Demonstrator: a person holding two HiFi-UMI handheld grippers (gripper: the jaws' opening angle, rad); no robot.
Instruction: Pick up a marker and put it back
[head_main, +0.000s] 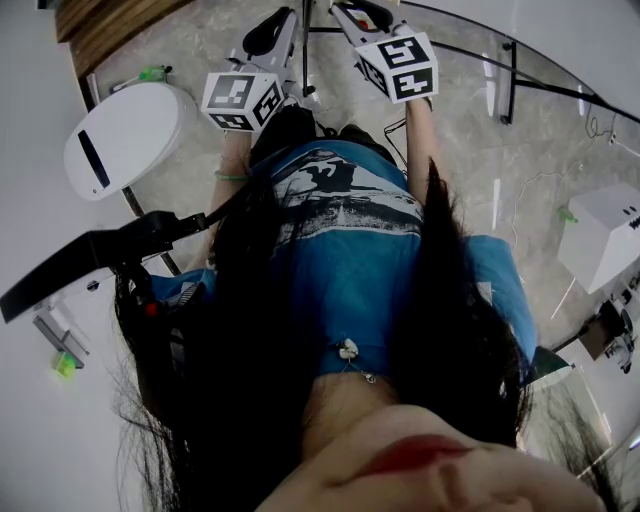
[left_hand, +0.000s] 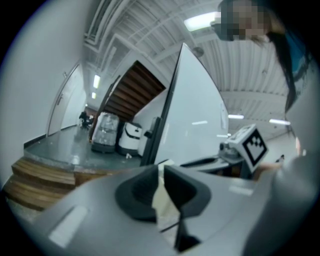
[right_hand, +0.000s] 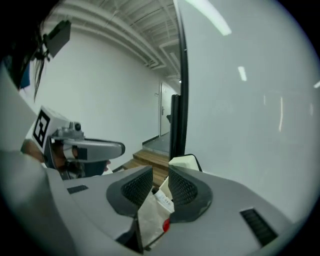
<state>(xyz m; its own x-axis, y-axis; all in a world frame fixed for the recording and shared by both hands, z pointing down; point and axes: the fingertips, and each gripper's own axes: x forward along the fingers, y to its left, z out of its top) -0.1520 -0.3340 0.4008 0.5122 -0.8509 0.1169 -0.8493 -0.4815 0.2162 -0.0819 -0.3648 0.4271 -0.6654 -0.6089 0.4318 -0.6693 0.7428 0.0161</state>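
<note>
In the right gripper view a white marker (right_hand: 163, 201) with a red end lies between the jaws of my right gripper (right_hand: 160, 176). It rests against the right-hand pad, and a gap shows beside the left-hand pad, so the jaws stand open around it. My left gripper (left_hand: 160, 172) has its jaws almost together with nothing between them. In the head view both grippers are held up in front of the person's body, left gripper (head_main: 274, 28) beside right gripper (head_main: 356, 12). A large whiteboard (right_hand: 250, 125) stands just ahead of the jaws.
A black ledge (head_main: 90, 255) juts out at the left near a round white machine (head_main: 130, 135). A white box (head_main: 605, 235) sits at the right on the grey stone floor. Wooden steps (left_hand: 35, 182) and parked machines (left_hand: 107, 132) lie behind the whiteboard (left_hand: 200, 115).
</note>
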